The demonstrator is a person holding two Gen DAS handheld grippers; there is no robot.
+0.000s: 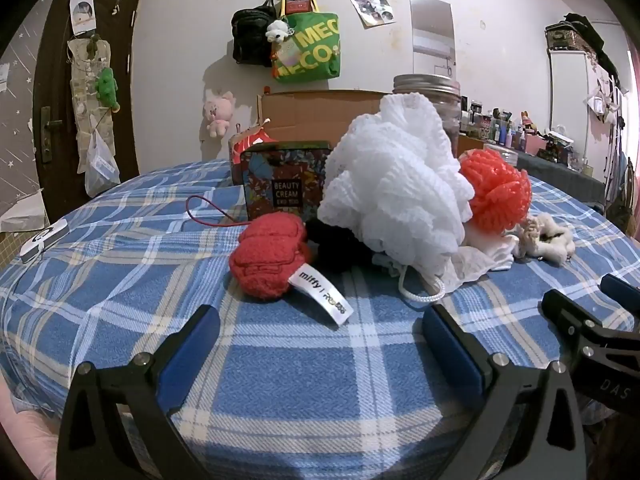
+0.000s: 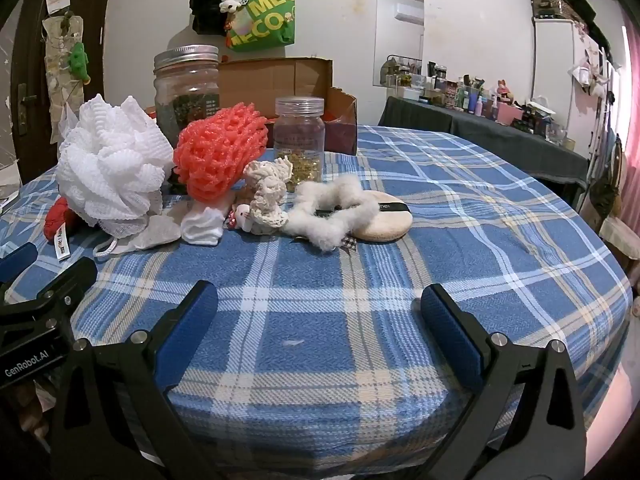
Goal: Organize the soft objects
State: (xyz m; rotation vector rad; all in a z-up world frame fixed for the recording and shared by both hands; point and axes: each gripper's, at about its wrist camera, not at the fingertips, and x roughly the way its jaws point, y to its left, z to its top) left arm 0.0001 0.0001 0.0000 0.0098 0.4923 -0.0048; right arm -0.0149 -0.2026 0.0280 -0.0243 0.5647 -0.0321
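- Soft objects: we are finding them all lying loose in one cluster on the plaid cloth [image 2: 360,344], none yet sorted as far as the views show.
- We are counting, in the right wrist view, a white pouf [image 2: 110,168], a coral pouf [image 2: 216,152] touching it, a crochet piece [image 2: 268,196], a fluffy scrunchie [image 2: 332,212] and a powder puff [image 2: 386,220] partly under the scrunchie.
- In the left wrist view we are also noting a red plush [image 1: 270,260] with a white label, a black item [image 1: 340,248] wedged between it and the white pouf, and a white cloth [image 1: 480,260] under the pouf.
- Behind the cluster we are seeing a cardboard box [image 2: 280,76], a large jar [image 2: 186,88], a small jar [image 2: 299,136] and a tin [image 1: 286,184]. We judge the box a likely destination, though nothing confirms it.
- Progress: we are judging the task as barely begun; every soft item is still to be picked up.
- Left gripper [image 1: 320,344]: we are finding its jaws standing wide apart with only cloth between them, tilted downward, just short of the red plush.
- Right gripper [image 2: 318,320]: we are finding its jaws likewise spread wide and empty, tilted downward, near the scrunchie but apart from it.
- Both grippers are sitting side by side at the near edge, touching nothing.
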